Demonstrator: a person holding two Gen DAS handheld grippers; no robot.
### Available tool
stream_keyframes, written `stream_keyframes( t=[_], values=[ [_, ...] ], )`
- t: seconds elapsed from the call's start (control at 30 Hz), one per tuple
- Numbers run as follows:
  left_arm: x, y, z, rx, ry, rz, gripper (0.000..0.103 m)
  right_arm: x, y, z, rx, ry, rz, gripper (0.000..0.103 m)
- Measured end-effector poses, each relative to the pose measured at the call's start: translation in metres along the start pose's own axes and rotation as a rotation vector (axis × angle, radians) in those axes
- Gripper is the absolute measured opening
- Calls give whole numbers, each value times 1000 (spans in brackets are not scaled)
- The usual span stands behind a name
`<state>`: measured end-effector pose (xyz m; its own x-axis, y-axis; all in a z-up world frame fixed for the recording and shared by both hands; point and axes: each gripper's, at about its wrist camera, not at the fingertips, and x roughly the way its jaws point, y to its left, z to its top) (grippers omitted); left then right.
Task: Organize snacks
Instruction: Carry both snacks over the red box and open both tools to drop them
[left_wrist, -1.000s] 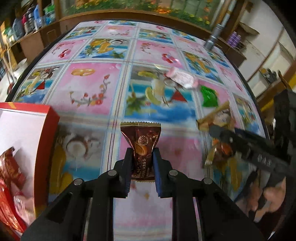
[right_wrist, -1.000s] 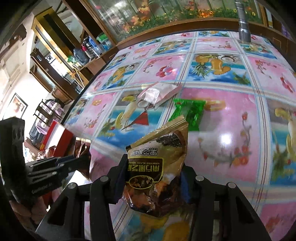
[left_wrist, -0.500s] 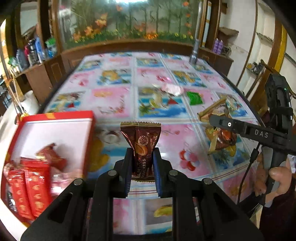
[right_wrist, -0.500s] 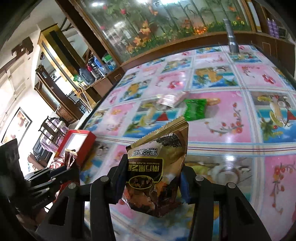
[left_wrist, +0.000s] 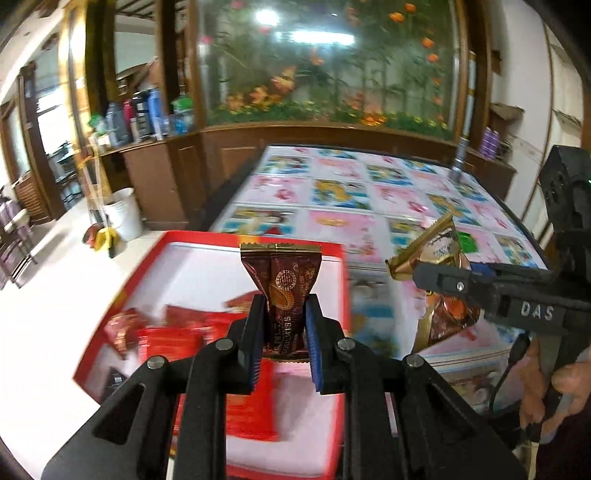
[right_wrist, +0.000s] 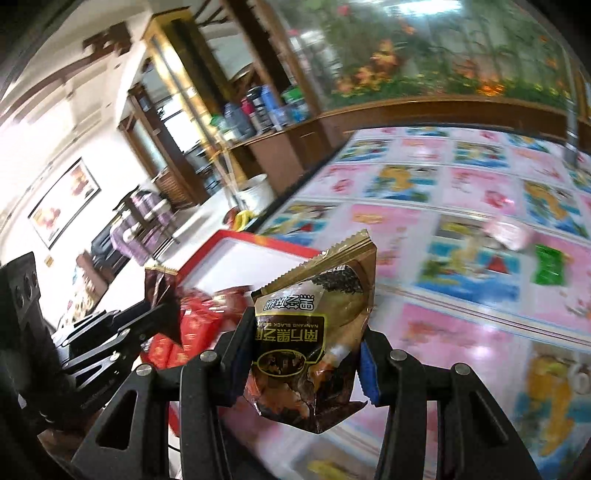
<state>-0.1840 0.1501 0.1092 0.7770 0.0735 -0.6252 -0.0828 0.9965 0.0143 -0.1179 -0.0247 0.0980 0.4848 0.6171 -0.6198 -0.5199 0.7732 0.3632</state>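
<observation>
My left gripper (left_wrist: 284, 314) is shut on a small brown candy wrapper (left_wrist: 282, 280) and hangs above a red box (left_wrist: 147, 258) with a white inside, where several red snack packs (left_wrist: 177, 332) lie. My right gripper (right_wrist: 306, 339) is shut on a gold-and-black sesame snack bag (right_wrist: 314, 325), held in the air over the table just right of the red box (right_wrist: 207, 254). In the left wrist view the right gripper (left_wrist: 476, 284) shows at the right with its bag (left_wrist: 439, 243). In the right wrist view the left gripper (right_wrist: 162, 302) shows at the left.
A green snack packet (right_wrist: 550, 264) and a pale pink packet (right_wrist: 509, 230) lie on the flowered tablecloth (right_wrist: 443, 332) to the right. A white bucket (left_wrist: 123, 212) stands on the floor beyond the table's left edge. A wooden cabinet and an aquarium fill the far side.
Both grippers have swung left and risen, each keeping its snack. The red box has come from the left edge to the middle of the left wrist view, under the brown candy.
</observation>
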Motion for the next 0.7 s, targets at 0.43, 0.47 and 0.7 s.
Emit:
stream_keyframes(
  t=[0.43,0.47,0.7],
  values=[
    [13,76,-21,-89,24,102,18,75,93,-11,-137,101,48,49],
    [17,82,-21,-92,30,107,18,80,96,-10,-138,102,47,49],
    [50,102,-7,-57,132,107,22,127,110,11,-129,114,26,52]
  ],
)
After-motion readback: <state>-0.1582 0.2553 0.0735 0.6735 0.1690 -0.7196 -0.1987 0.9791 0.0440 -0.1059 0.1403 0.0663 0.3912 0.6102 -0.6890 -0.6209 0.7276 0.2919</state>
